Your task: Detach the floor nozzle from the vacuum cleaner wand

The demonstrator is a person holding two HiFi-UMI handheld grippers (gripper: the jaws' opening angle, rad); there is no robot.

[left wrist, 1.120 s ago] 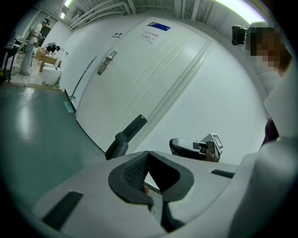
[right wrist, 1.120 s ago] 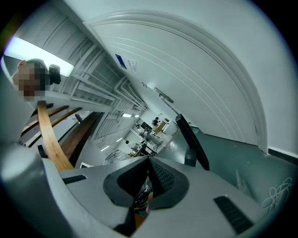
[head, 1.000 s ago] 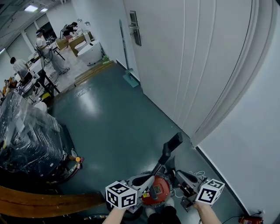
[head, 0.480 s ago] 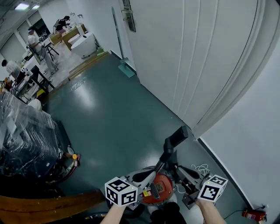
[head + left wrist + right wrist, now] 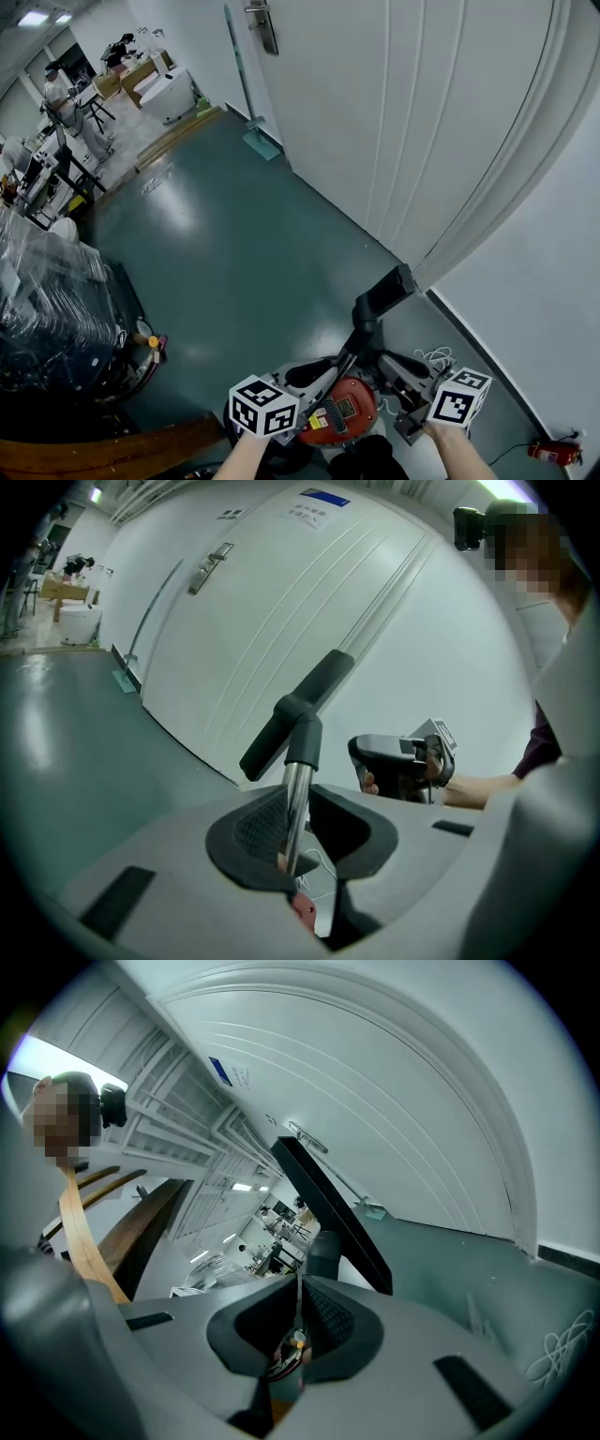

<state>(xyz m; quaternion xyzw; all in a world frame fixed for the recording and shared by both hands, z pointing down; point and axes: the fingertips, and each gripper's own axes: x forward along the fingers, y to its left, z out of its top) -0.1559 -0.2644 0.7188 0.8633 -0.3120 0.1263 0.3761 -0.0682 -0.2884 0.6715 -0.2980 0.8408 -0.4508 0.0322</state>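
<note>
A red canister vacuum (image 5: 334,418) sits at the bottom of the head view. Its chrome wand (image 5: 348,354) rises to the black floor nozzle (image 5: 382,292), which is off the floor. My left gripper (image 5: 302,375) reaches in from the left. In the left gripper view the wand (image 5: 294,794) runs between its opening jaws (image 5: 305,810), against the left pad with a gap on the right; the nozzle (image 5: 298,709) is above. My right gripper (image 5: 399,364) is to the right of the wand, shut on nothing (image 5: 298,1312), with the nozzle (image 5: 330,1215) beyond it.
A white door and wall (image 5: 403,122) stand close on the right. White cable (image 5: 433,358) and a red fire extinguisher (image 5: 549,453) lie near the wall. A wrapped pallet (image 5: 52,319) and a wooden plank (image 5: 103,442) are on the left. A long-handled mop (image 5: 242,84) leans far back.
The nozzle end now shows a little further right and higher in the head view. Both marker cubes stay low in the picture. The room behind has slid up and to the left.
</note>
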